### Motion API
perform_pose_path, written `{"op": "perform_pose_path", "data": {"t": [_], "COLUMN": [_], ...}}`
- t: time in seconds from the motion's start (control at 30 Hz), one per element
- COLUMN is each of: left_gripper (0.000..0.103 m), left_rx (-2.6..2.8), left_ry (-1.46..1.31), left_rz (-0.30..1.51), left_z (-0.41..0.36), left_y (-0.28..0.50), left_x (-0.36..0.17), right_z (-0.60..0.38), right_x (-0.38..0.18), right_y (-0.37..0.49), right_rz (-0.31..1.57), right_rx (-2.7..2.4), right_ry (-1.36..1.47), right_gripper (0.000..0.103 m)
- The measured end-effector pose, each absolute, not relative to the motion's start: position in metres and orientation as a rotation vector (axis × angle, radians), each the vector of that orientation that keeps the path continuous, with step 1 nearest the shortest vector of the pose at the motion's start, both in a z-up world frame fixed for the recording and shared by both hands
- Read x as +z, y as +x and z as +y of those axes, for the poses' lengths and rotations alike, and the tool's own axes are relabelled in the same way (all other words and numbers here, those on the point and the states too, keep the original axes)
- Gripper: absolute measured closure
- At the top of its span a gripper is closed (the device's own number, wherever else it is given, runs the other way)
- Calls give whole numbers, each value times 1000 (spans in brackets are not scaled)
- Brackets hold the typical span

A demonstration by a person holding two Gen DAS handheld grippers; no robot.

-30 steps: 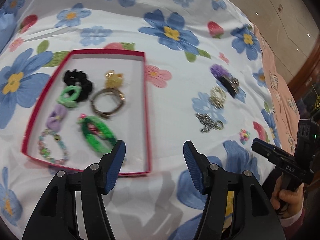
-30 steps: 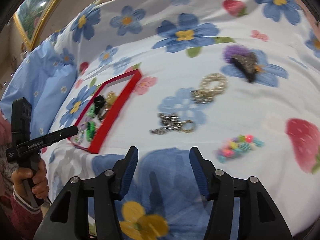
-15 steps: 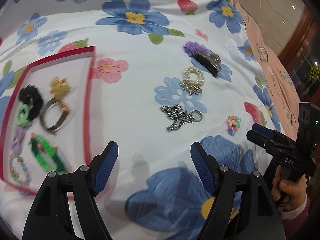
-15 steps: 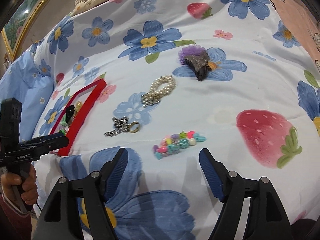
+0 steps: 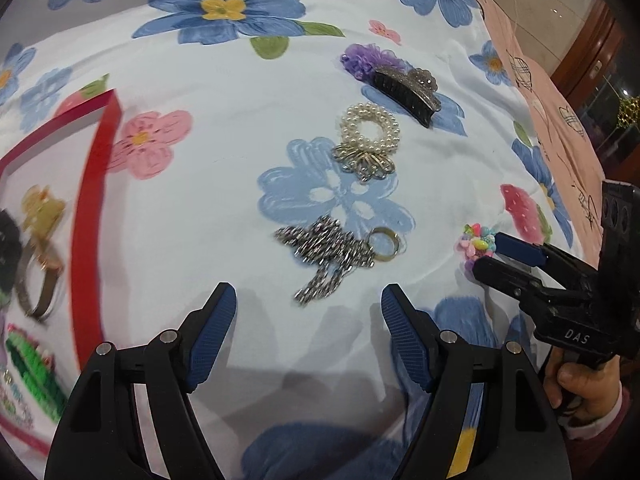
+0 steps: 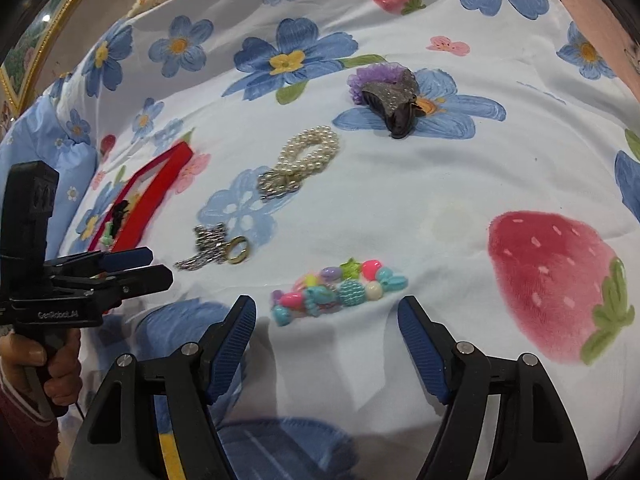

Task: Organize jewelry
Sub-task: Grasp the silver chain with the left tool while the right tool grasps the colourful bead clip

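My left gripper (image 5: 308,304) is open and empty, just short of a silver chain with a gold ring (image 5: 336,250). My right gripper (image 6: 326,316) is open and empty, its jaws either side of a colourful bead bracelet (image 6: 340,290), which also shows in the left wrist view (image 5: 478,240). A pearl bracelet (image 5: 370,136) and a dark hair claw on a purple scrunchie (image 5: 404,84) lie farther off. A red tray (image 5: 90,200) at the left holds several pieces, among them a gold band (image 5: 40,264) and a green bracelet (image 5: 32,368).
Everything lies on a soft white bedspread (image 5: 224,184) with blue flowers and strawberries. A pink blanket (image 5: 552,80) borders it on the right. A blue pillow (image 6: 52,152) lies beyond the tray. The other gripper shows in each view (image 5: 560,276) (image 6: 80,280).
My left gripper swung right from over the tray to the silver chain. My right gripper moved right and closer, so the bead bracelet now lies between its open jaws.
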State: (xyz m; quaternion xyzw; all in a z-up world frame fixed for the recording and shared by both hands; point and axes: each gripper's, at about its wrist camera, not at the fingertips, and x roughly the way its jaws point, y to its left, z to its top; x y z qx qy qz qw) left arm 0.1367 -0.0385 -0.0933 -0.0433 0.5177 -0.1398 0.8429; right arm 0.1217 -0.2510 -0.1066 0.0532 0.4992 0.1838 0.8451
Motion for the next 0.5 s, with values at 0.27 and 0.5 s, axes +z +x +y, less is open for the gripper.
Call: {"op": "perform_pose_path", "data": {"t": [0.27,0.5], "left_gripper": [34,89], "left_rx": [-300,-333], "left_ry": [-23,-83], "left_rz": [1054,1052], "left_z": [-57,-40], "left_y": [153,161], "left_x": [-106,-106], "right_z": [-261,-270], "right_x": [-109,-108], "right_y": [139,143], "right_rz": [1042,1061], "right_rx": [333,348], "right_ry": [109,179], "right_gripper": [88,90]}}
